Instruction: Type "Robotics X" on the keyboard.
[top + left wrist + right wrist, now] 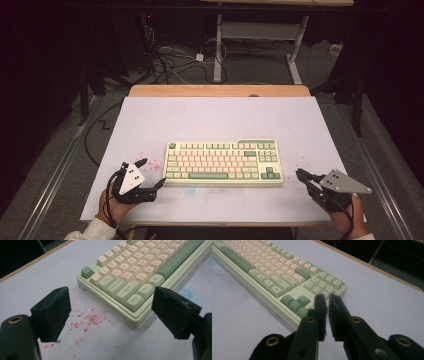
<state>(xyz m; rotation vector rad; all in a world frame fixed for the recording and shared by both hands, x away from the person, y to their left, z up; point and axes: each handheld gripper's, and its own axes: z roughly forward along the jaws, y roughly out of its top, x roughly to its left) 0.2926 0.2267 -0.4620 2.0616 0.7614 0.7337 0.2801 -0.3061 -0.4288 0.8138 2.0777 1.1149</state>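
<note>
A pale green keyboard point(223, 162) with cream and green keys lies in the middle of the white table mat. My left gripper point(150, 173) rests just off the keyboard's near left corner, jaws spread wide with nothing between them. Seen from the left gripper view, the keyboard point(140, 272) and its Ctrl corner lie ahead between the left gripper point(110, 312) jaws. My right gripper point(301, 174) sits to the right of the keyboard's near right corner, jaws shut and empty. From the right gripper view, the right gripper point(327, 302) points at the arrow-key corner of the keyboard point(274, 272).
Red specks point(87, 321) stain the mat left of the keyboard, and a faint blue smudge point(190, 190) lies in front of it. The wooden table edge point(220, 90) runs along the far side. Cables and a desk frame point(218, 45) stand on the floor beyond.
</note>
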